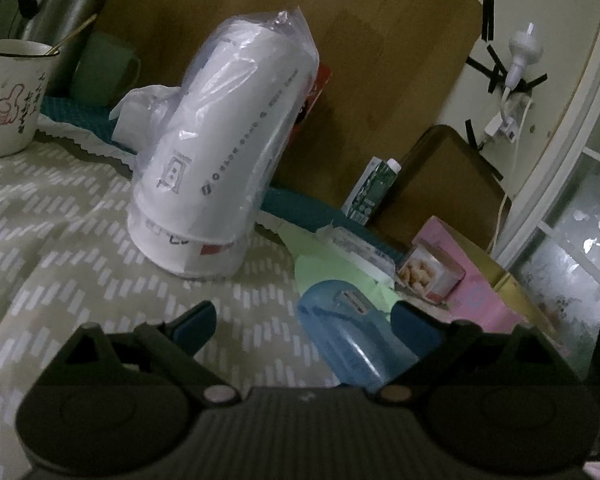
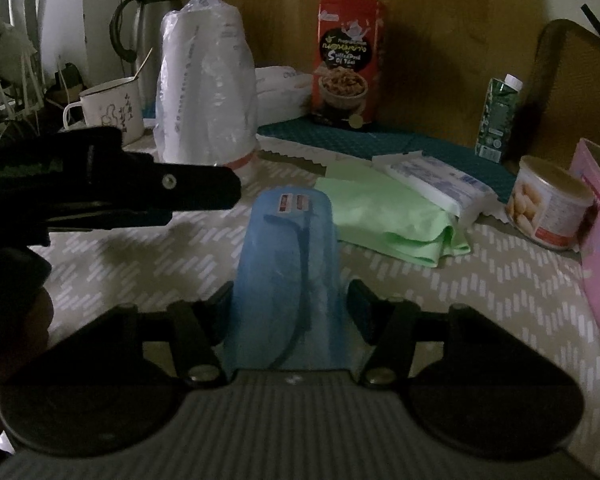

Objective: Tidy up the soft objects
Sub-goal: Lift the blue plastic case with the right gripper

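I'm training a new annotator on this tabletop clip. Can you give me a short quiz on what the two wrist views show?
1. True or false: the green cloth lies partly under the white packet.
2. What sits between the fingers of the right gripper? A. the blue case B. a red pouch C. a tin can
3. Fill in: the stack of white cups is wrapped in a clear ___.

Key: 1 true; 2 A; 3 plastic bag.
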{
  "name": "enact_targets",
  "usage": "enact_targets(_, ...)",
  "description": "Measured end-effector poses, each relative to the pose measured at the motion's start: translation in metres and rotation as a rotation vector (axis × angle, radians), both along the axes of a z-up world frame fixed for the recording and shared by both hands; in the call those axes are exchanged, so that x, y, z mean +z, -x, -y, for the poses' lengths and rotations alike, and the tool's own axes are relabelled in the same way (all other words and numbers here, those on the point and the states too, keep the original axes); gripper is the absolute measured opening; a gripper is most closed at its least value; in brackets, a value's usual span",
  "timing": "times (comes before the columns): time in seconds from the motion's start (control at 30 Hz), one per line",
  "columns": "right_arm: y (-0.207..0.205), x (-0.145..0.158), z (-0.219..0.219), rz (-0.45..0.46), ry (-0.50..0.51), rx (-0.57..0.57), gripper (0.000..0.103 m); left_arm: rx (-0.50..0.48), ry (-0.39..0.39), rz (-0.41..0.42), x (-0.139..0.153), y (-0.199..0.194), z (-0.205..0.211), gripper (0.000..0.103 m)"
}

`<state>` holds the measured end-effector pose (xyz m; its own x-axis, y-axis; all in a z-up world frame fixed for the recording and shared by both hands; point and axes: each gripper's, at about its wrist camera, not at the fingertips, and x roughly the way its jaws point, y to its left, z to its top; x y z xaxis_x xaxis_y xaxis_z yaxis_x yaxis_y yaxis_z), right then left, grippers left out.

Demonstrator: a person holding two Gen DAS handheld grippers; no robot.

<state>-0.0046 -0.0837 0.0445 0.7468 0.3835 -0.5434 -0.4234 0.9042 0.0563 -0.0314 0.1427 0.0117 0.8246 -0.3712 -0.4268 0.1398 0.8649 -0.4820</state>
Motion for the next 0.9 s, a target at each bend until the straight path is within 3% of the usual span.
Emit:
enact_targets(0.13, 0.003, 0.001, 0.001, 0.006, 0.0, 0.023, 0.056, 0.002, -0.017, -0.012, 0.0, -0.002, 0.003, 0.098)
enact_targets(0.6, 0.011, -0.001, 0.012, 0.008, -0.022, 0.035, 0.056, -0.004, -0.079, -0.033, 0.001, -0.005, 0.011, 0.1)
enact_targets(0.9, 0.012, 0.0, 0.036, -0.061, -0.185, 0.013, 0.056, 0.017, -0.103, -0.029, 0.003, -0.001, 0.015, 0.102)
